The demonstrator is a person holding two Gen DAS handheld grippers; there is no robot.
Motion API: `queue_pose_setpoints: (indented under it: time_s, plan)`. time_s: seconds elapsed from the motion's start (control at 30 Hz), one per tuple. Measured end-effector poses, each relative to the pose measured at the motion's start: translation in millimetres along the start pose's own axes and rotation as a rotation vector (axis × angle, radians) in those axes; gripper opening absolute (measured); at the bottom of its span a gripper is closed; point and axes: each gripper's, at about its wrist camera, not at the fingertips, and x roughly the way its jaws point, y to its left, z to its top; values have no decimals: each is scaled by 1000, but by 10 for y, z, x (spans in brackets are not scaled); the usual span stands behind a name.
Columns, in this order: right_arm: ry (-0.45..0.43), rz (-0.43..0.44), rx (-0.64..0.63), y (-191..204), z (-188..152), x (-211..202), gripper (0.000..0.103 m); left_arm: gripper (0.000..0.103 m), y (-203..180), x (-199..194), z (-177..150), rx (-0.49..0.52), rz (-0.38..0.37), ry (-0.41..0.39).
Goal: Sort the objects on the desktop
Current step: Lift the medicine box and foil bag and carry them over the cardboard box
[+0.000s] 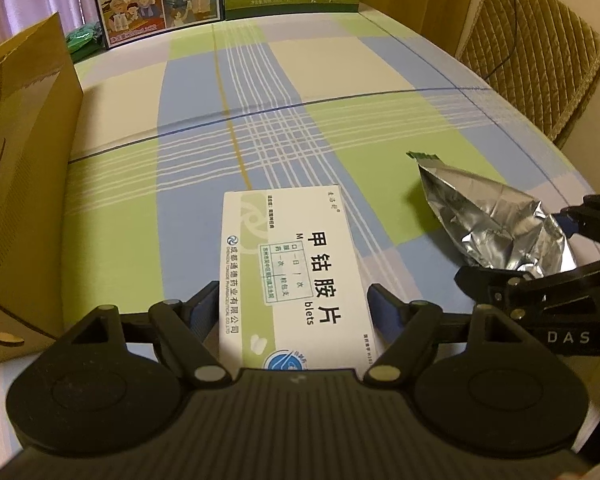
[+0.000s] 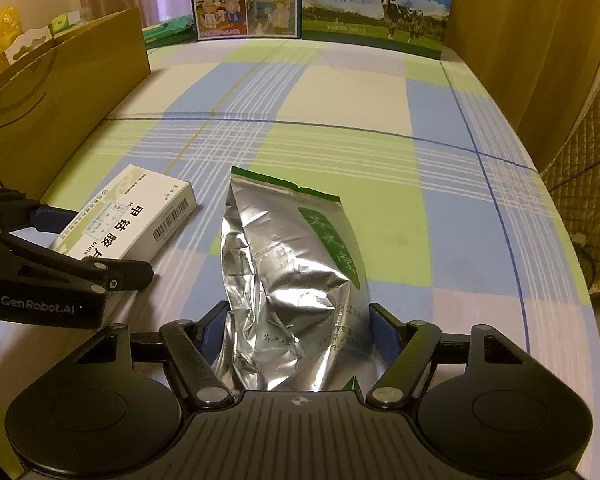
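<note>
A white medicine box with black Chinese print lies lengthwise between the blue pads of my left gripper. The pads press its two long sides, so the gripper is shut on it. In the right wrist view the same medicine box sits low over the plaid cloth with the left gripper around its near end. My right gripper is shut on a crumpled silver foil bag with a green label. In the left wrist view the foil bag has its far tip raised, held by the right gripper.
A tall brown cardboard box stands along the left side. Two printed milk cartons line the table's far edge, with a green packet beside them. A quilted chair stands past the right edge. The plaid tablecloth stretches ahead.
</note>
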Motion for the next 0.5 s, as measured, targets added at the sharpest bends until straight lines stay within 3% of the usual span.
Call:
queue_pose_setpoints:
  time_s: [0.07, 0.17, 0.5]
  plan:
    - [-8, -8, 4, -5, 4, -18, 57, 68, 2, -8, 1, 4, 1, 1]
    - [-17, -11, 16, -15, 2, -47, 52, 68, 8, -29, -16, -2, 0, 3]
    - [-38, -15, 69, 12, -58, -249, 49, 67, -45, -268, -116, -13, -6, -27]
